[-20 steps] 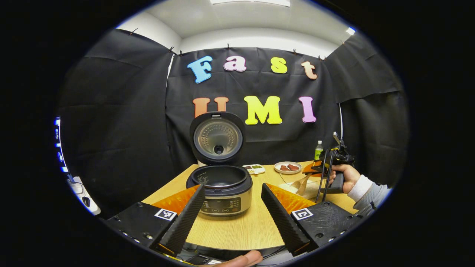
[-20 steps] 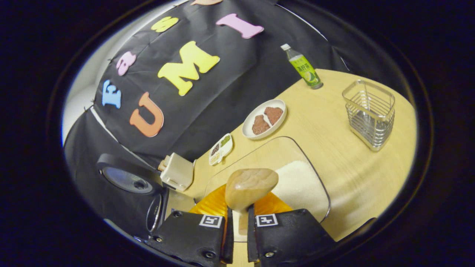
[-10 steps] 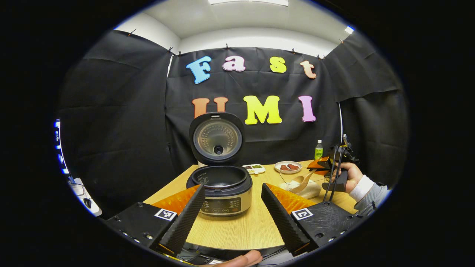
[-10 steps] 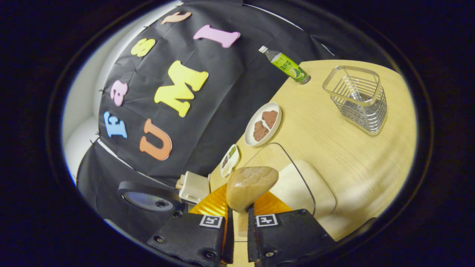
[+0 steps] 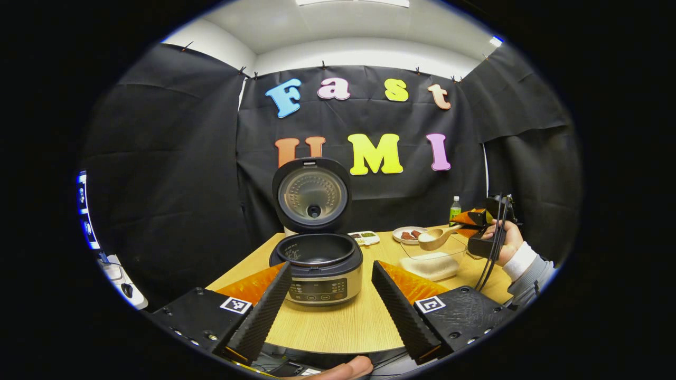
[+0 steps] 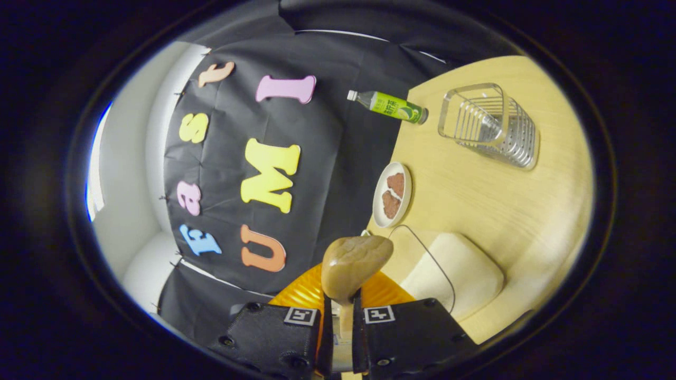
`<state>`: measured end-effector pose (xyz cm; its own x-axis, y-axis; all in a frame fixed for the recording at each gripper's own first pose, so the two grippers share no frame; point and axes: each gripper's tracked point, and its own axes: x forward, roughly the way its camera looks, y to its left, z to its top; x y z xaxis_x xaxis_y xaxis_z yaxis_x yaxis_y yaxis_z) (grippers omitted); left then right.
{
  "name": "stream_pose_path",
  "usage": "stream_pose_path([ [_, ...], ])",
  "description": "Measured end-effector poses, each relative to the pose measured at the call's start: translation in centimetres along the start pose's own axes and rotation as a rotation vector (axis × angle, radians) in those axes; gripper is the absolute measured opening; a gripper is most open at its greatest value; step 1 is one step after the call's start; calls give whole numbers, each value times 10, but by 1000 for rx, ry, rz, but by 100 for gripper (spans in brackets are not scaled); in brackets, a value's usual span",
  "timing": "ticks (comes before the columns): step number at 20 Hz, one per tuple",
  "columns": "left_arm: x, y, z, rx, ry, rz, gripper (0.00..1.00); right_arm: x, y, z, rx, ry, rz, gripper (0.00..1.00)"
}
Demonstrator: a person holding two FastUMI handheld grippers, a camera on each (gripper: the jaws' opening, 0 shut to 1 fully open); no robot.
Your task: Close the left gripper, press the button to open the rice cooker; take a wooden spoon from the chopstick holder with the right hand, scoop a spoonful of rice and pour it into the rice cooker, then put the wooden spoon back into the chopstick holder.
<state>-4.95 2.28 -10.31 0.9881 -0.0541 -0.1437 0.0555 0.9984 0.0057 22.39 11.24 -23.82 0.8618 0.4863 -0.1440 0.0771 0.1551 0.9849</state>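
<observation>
Your right tool (image 6: 338, 316) is clenched on the wooden spoon (image 6: 354, 261), held above the clear rice container (image 5: 434, 258), to the right of the rice cooker (image 5: 319, 264). The cooker's lid (image 5: 312, 194) stands up. Rice in the bowl I cannot confirm. Your left tool (image 5: 330, 301) is released before the cooker on the bench (image 5: 343, 324).

Left gripper view: level, low at the table's (image 5: 338, 330) near edge, facing the open rice cooker (image 5: 317, 264) close ahead and the back wall.
Right gripper view: rolled sideways, above the rice container (image 6: 454, 269), close over the tabletop.
Shared: plate (image 5: 406, 234), bottle (image 5: 454, 209), rice container, table.
</observation>
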Motion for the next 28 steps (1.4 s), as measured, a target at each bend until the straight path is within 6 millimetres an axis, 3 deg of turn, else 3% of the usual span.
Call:
stream_pose_path([
  [6, -8, 13, 2, 6, 0, 18, 97, -1, 25, -21, 116, 29, 61, 19],
  [11, -16, 22, -2, 5, 22, 24, 97, 2, 51, -46, 87, 35, 62, 19],
  [23, -35, 70, 1, -16, 10, 80, 97, 30, 110, -156, -90, 83, 87, 19],
  [28, -40, 80, -2, -29, 12, 96, 97, 51, 127, -210, -285, 109, 95, 19],
])
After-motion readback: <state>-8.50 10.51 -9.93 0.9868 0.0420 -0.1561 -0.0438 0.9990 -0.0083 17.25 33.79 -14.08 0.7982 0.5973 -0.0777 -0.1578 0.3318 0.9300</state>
